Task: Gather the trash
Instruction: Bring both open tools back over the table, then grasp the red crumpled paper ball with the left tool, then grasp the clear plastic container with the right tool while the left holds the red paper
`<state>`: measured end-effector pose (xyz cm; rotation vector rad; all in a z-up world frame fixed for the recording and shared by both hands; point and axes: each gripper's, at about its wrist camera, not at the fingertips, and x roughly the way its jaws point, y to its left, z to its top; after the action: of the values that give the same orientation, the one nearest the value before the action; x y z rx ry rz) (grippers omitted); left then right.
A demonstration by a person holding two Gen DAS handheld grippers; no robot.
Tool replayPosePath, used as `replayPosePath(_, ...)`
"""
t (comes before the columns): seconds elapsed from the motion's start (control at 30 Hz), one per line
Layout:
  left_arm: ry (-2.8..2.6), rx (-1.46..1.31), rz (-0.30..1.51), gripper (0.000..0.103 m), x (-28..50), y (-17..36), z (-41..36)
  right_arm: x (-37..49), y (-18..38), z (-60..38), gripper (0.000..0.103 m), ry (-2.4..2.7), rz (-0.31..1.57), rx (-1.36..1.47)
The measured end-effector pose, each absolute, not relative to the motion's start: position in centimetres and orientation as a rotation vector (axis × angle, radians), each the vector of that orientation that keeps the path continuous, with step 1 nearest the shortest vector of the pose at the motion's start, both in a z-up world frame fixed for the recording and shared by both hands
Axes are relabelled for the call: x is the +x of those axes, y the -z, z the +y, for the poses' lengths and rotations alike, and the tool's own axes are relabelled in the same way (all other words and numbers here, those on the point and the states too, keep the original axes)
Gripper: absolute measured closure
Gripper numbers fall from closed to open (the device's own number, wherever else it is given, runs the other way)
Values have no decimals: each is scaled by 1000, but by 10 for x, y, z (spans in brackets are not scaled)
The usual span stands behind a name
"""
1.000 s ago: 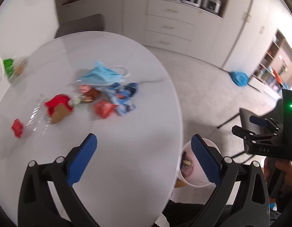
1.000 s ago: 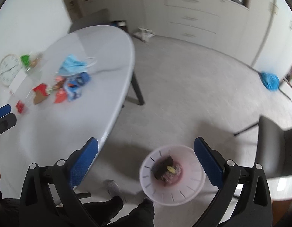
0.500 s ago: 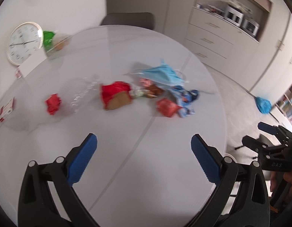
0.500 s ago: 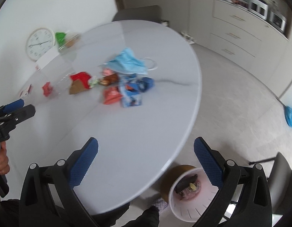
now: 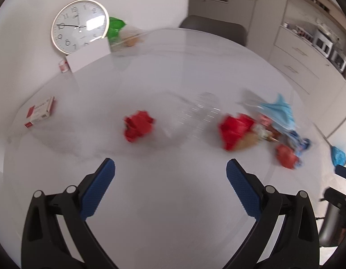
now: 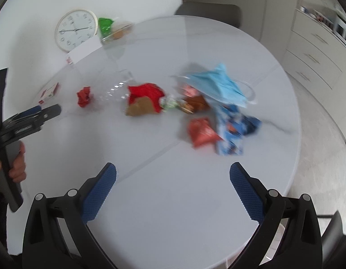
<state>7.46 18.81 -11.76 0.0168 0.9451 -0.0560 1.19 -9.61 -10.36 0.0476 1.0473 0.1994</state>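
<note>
We hold both grippers, left gripper and right gripper, spread empty above the surface, best closing low on the crumpled red wrapper

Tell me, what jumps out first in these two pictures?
A scatter of bright litter across the middle of the round white table: a blue face mask, a red-and-brown wrapper and a crumpled red ball off to the left. A wall clock leans at the table's far edge. In the foreground, the blue-padded fingers of the right tool and the left tool stand wide open and empty.
</note>
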Motion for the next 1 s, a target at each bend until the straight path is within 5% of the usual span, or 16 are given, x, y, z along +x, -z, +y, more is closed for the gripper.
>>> replayPosePath(0.53, 58, 1, 1025, 20, 196, 212, 240, 77, 109, -6, 2, -235, 1094, 36)
replayPosePath(0.63, 81, -12, 1050, 41, 206, 223, 242, 87, 108, 3, 2, -236, 1102, 44)
replayPosePath(1.0, 101, -42, 1018, 51, 198, 217, 256, 150, 122, 38, 2, -174, 1131, 242)
